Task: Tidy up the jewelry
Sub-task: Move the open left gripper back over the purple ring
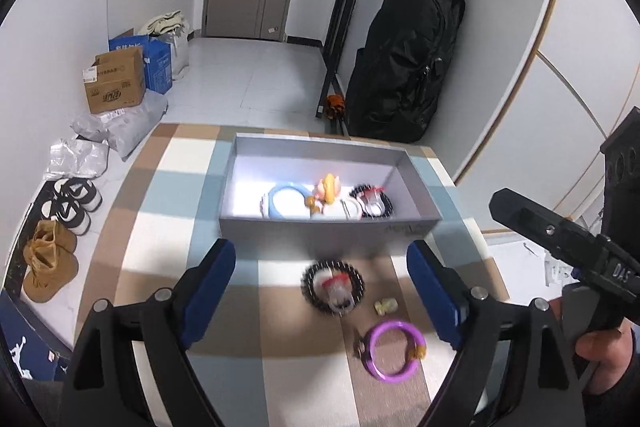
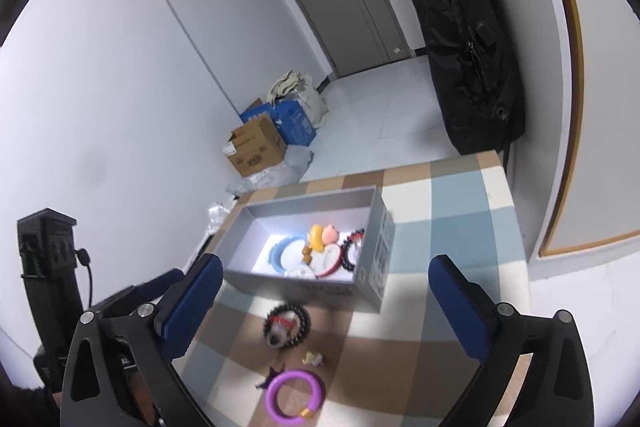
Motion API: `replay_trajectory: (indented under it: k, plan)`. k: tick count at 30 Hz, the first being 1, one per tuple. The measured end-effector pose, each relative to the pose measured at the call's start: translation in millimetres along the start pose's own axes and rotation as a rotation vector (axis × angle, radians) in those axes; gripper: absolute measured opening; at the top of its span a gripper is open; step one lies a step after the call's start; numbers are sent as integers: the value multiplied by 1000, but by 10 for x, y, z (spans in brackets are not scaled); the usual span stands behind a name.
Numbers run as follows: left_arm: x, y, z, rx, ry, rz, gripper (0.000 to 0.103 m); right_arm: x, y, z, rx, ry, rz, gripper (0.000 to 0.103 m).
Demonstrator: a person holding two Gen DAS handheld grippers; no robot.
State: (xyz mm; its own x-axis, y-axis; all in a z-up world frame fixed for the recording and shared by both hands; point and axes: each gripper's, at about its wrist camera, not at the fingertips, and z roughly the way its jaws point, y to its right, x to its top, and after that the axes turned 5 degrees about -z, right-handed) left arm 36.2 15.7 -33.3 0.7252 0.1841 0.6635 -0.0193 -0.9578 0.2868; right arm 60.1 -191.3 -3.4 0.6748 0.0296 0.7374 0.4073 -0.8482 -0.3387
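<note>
A grey open box (image 1: 320,223) (image 2: 304,285) on the checked tablecloth holds a light blue bangle (image 1: 286,201) (image 2: 282,249), a white and red bangle (image 2: 330,261), a black beaded bracelet (image 1: 378,203) (image 2: 352,249) and orange-pink charms (image 1: 328,189) (image 2: 322,235). In front of the box lie a black beaded bracelet with a tag (image 1: 332,285) (image 2: 287,325), a small yellowish charm (image 1: 385,305) (image 2: 313,358) and a purple bangle (image 1: 394,351) (image 2: 295,393). My left gripper (image 1: 322,293) is open and empty above the loose bracelet. My right gripper (image 2: 326,309) is open and empty above the same pieces.
The table (image 1: 168,179) ends at the left and far side. Shoes (image 1: 70,205), cardboard boxes (image 1: 116,83) and bags lie on the floor at left. A black backpack (image 1: 404,59) hangs behind the table. The right gripper's body (image 1: 560,239) shows at right in the left wrist view.
</note>
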Motion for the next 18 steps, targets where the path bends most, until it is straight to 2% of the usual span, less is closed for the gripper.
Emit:
replay_trajectory:
  k: [7, 15, 18]
  plan:
    - [-171, 61, 34, -22, -56, 12, 85, -180, 21, -156, -14, -19, 4, 103]
    - [-395, 209, 106, -79, -154, 65, 85, -301, 53, -284, -42, -24, 19, 103]
    - [-461, 257, 155, -75, -189, 85, 85, -328, 110, -319, -57, -27, 45, 103]
